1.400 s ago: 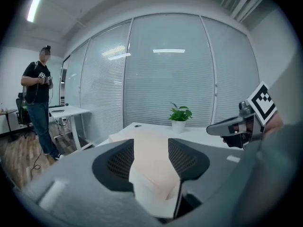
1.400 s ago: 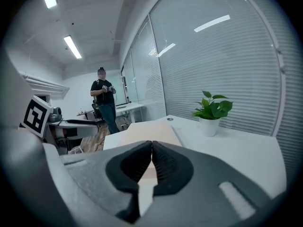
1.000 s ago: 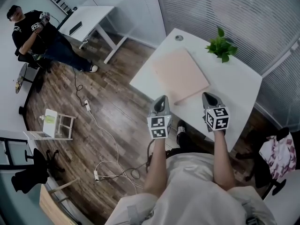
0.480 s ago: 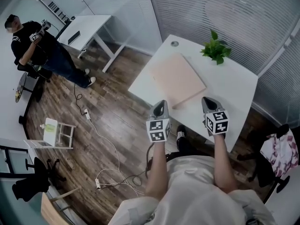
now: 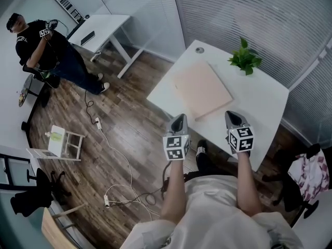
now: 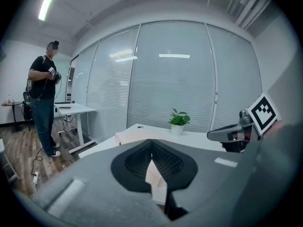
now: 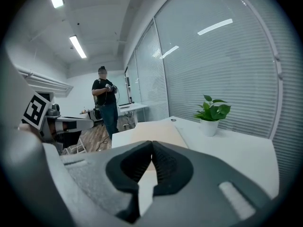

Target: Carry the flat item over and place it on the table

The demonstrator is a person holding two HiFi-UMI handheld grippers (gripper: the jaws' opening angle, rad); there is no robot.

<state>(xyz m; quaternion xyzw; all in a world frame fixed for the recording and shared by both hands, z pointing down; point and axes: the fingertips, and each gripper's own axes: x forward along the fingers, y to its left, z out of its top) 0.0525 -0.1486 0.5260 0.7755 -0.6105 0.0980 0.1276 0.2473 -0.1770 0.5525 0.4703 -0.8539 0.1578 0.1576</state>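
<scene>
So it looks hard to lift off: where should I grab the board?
Probably pinch the board by its near corner, coming in level from the near side: it lies flat on the table, and that corner sits right by the table's near edge.

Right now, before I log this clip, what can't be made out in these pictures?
- Pink board: near end hidden behind the left gripper and right gripper bodies in their own views; material too small, head view.
- White table: legs hidden under its top, head view.
- Light item on the white floor stand: too small, head view.
</scene>
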